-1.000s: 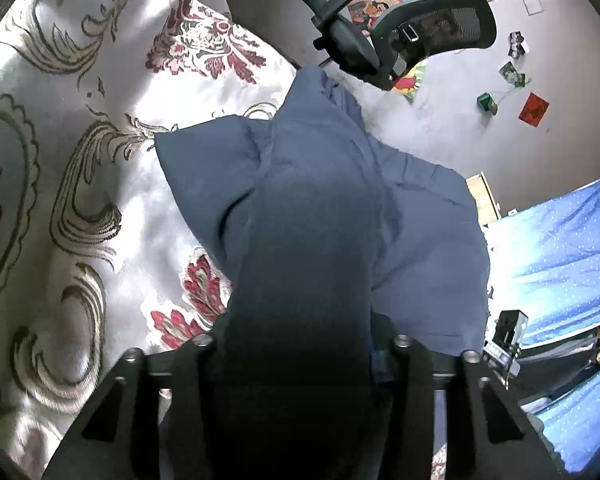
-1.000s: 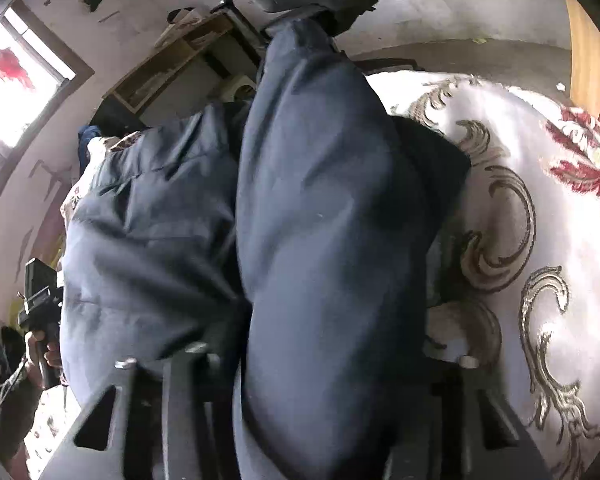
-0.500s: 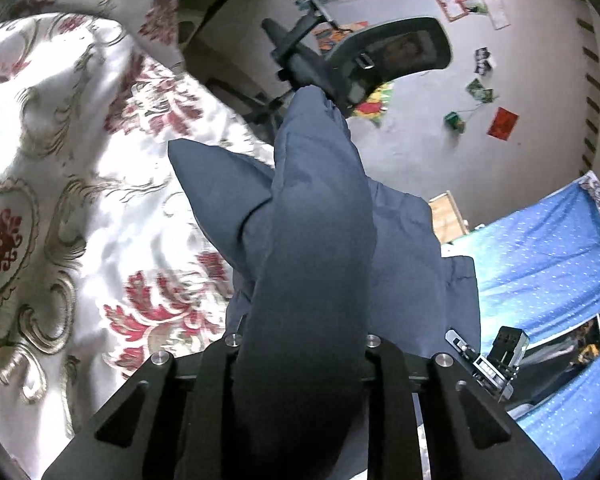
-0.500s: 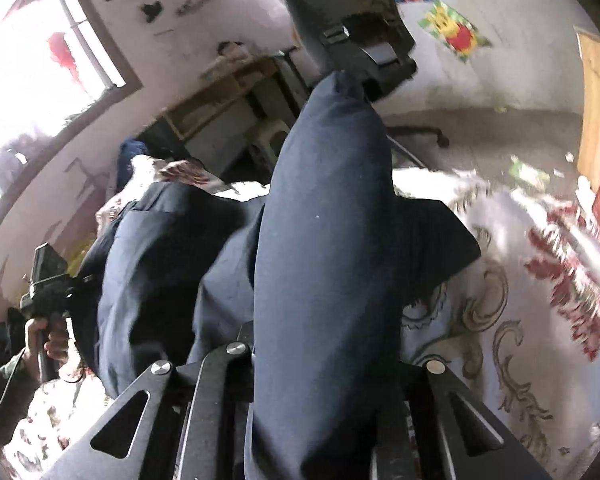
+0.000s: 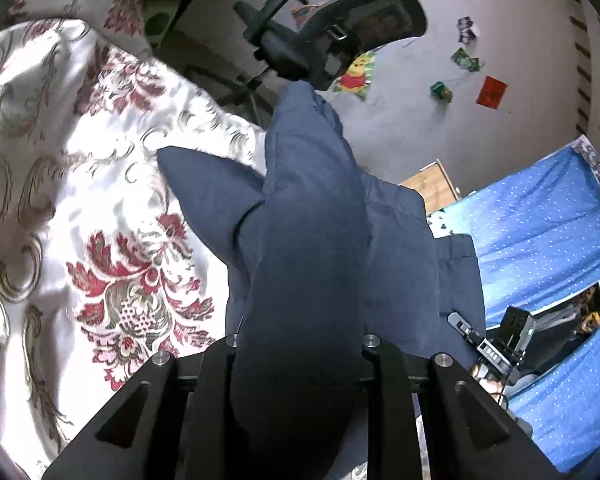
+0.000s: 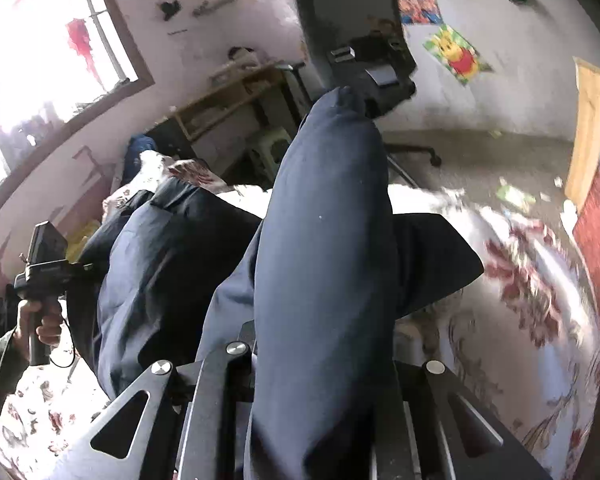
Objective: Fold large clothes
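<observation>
While the floral bedspread (image 5: 80,208) spreads to the left of the left gripper (image 5: 300,352), that tool's jaws have just closed in and now pinch a thick roll of the navy garment (image 5: 308,240), which bulges up between them and runs forward from the tool. More of the cloth fans out ahead and to the right, draping over the bed. Beyond its far tip stands an office chair (image 5: 340,32); a blue dotted sheet (image 5: 548,208) lies to the right. No container shows. Seen from the right wrist, the right gripper (image 6: 316,364) likewise has just drawn in and clamps a bunched fold of the same garment, with the person's left hand (image 6: 40,320) off to its left.
</observation>
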`<state>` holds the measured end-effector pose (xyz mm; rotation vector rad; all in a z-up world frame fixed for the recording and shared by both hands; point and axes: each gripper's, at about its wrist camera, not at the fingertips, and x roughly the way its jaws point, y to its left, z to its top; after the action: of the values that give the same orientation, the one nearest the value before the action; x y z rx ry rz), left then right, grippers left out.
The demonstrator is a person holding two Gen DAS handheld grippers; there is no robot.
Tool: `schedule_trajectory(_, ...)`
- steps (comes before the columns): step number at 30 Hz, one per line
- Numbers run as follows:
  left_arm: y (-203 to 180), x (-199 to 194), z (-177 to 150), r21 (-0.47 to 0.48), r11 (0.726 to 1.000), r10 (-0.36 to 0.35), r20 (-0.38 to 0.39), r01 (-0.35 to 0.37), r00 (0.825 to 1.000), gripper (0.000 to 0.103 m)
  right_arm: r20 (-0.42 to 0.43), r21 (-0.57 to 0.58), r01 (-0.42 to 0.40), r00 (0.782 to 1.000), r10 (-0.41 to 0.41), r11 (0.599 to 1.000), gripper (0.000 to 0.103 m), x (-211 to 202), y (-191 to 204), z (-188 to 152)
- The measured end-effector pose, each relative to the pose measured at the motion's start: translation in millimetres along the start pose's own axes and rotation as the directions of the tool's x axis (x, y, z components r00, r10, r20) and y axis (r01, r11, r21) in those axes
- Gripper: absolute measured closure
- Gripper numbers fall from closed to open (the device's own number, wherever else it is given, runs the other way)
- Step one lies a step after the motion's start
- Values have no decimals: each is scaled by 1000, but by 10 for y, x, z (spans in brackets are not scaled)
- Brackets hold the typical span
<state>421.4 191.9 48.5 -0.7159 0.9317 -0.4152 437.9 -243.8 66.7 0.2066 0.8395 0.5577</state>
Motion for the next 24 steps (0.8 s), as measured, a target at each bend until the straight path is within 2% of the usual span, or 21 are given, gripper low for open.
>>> schedule_trajectory(3, 46, 26, -27, -11, 1000, 6, -5, -6, 1000, 85, 1, 30, 7, 1000, -7, 1000, 85, 18, -91, -67)
schedule_trajectory(5, 58, 45, -31, -3, 999, 34, -4, -34, 999, 84, -10, 35, 24, 1000, -24, 999, 85, 41, -129, -76)
schedule_trajectory(7, 86, 98, -35, -5, 997, 83, -12, -83, 997, 81, -33, 28, 71, 997, -70, 997, 78, 84, -144, -87)
schedule_trajectory(9, 106, 132, -56, -7, 993, 121, -20, -121, 992, 77, -55, 20, 95, 994, -94, 995, 76, 114, -167, -127)
schedule_trajectory(13, 152, 171, -89, -22, 975, 222, -38, -223, 974, 64, -83, 10, 148, 986, -146, 989, 63, 160, -179, -198)
schedule_trajectory(15, 156, 178, -100, -27, 965, 258, -36, -259, 965, 57, -88, 12, 184, 979, -182, 983, 45, 169, -182, -223)
schedule_trajectory(18, 129, 182, -156, -3, 935, 355, -25, -355, 935, 47, -92, 21, 241, 967, -238, 970, 33, 174, -195, -231)
schedule_trajectory(19, 90, 191, -185, 11, 917, 400, -15, -400, 917, 43, -92, 26, 257, 963, -254, 966, 31, 171, -204, -238)
schedule_trajectory(21, 53, 212, -228, 31, 894, 448, -2, -448, 894, 37, -88, 34, 283, 956, -279, 958, 29, 157, -212, -255)
schedule_trajectory(22, 17, 207, -255, 42, 879, 474, 18, -475, 880, 34, -82, 32, 311, 948, -307, 950, 23, 143, -206, -268)
schedule_trajectory(24, -30, 192, -306, 60, 867, 493, 48, -495, 869, 31, -39, 14, 375, 927, -374, 927, 11, 77, -164, -293)
